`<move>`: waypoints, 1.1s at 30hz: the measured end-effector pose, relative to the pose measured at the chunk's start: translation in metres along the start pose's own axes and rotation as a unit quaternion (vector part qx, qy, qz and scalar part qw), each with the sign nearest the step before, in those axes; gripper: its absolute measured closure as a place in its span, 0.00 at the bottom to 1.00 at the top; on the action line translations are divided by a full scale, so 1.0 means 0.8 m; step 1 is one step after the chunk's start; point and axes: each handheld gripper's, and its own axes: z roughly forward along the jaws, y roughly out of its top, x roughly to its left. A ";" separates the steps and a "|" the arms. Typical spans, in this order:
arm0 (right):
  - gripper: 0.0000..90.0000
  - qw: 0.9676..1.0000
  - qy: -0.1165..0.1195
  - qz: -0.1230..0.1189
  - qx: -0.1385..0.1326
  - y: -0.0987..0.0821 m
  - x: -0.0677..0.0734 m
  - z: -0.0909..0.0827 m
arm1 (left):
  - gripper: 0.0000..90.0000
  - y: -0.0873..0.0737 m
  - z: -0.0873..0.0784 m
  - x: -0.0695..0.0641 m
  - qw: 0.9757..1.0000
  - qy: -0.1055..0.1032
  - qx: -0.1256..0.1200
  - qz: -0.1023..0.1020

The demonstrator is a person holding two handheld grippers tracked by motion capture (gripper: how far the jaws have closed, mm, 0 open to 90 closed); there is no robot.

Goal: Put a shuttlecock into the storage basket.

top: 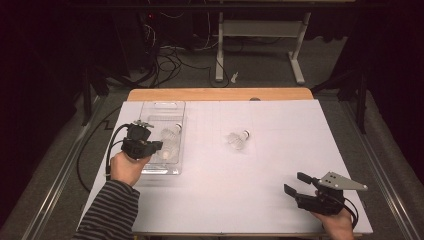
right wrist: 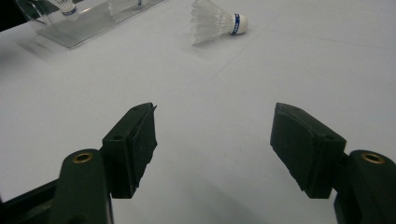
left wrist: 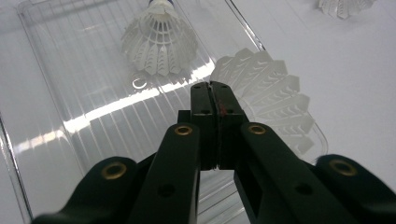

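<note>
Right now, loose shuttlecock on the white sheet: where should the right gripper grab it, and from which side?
Probably at the cork end. The loose shuttlecock lies on its side, feather skirt pointing toward the clear tray, cork with the blue band pointing away. The cork is small, firm and round; the skirt is flimsy. The right gripper, jaws open, could come down from above and close across the cork.

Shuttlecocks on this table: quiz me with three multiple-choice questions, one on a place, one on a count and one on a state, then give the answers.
1. Where does the lone shuttlecock lie?
A. inside the tray
B. on the white table
C. on the floor

2. How many shuttlecocks are there?
A. two
B. three
C. five

3. The right gripper is:
A. open
B. shut
C. shut on a shuttlecock

Answers:
1 B, it lies apart from the clear tray.
2 B, a tray shuttlecock and an edge shuttlecock join it.
3 A, its jaws stand apart with nothing between them.
</note>
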 end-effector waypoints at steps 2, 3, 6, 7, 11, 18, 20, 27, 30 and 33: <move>0.35 1.000 0.000 0.000 0.000 0.000 0.000 0.000 | 0.99 0.000 0.001 0.000 1.000 0.003 0.001 -0.001; 0.35 1.000 0.000 0.000 0.000 0.000 0.000 0.000 | 0.99 0.000 0.002 0.000 1.000 0.004 0.002 -0.003; 0.35 1.000 0.000 0.000 0.000 0.000 0.000 0.000 | 0.99 0.000 0.003 0.001 1.000 0.005 0.004 -0.003; 0.35 1.000 0.000 0.000 0.000 0.000 0.000 0.000 | 0.99 0.000 0.004 0.001 1.000 0.006 0.004 -0.003; 0.35 1.000 0.000 0.000 0.000 0.000 0.000 0.000 | 0.99 0.001 0.006 0.002 1.000 0.006 0.006 -0.007; 0.35 1.000 0.000 0.001 -0.001 0.000 0.000 0.000 | 0.98 0.001 0.009 0.004 1.000 0.007 0.004 -0.008; 0.35 1.000 0.000 0.001 0.000 0.000 0.000 0.000 | 0.98 0.001 0.010 0.004 1.000 0.007 0.005 -0.010; 0.35 1.000 0.000 0.002 -0.002 0.000 0.000 -0.001 | 0.91 0.004 0.017 0.005 1.000 0.017 0.006 -0.015; 0.35 1.000 0.000 0.001 -0.002 0.000 0.000 -0.001 | 0.82 0.006 0.020 0.005 1.000 0.018 0.002 -0.019; 0.35 1.000 0.000 0.002 -0.002 0.000 0.000 -0.001 | 0.71 0.007 0.022 0.004 1.000 0.018 -0.004 -0.020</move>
